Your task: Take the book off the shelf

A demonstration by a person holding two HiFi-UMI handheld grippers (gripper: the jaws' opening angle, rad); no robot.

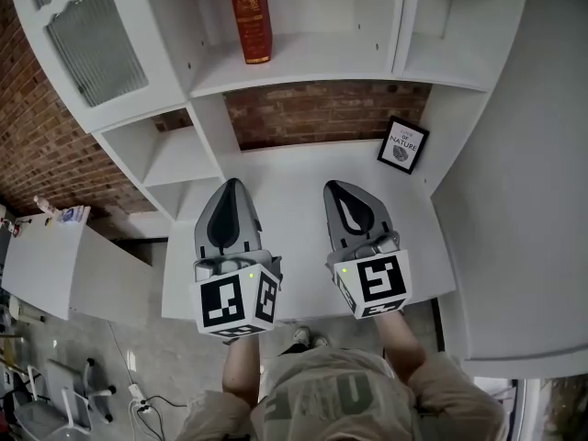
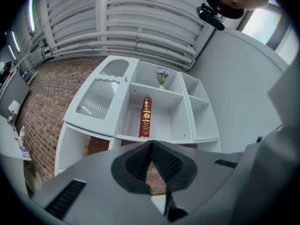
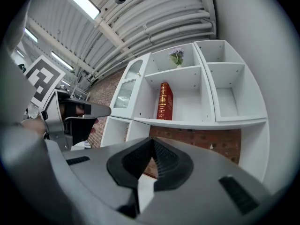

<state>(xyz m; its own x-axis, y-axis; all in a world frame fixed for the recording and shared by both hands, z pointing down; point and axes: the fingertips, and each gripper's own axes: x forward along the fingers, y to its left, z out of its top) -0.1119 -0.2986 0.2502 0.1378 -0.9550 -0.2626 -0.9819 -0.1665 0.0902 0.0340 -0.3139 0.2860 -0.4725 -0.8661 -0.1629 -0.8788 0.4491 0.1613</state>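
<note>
A red book with gold print stands upright on the middle shelf of a white shelf unit. It stands alone in its compartment in the left gripper view and the right gripper view. My left gripper and right gripper hover side by side over the white desk surface, well below and in front of the book. Both are shut, fingertips meeting, with nothing between them. Neither touches the book.
A small black-framed picture leans at the desk's back right. A cabinet door with ribbed glass is at the left of the unit. A small vase of flowers sits in the compartment above the book. Brick wall shows behind.
</note>
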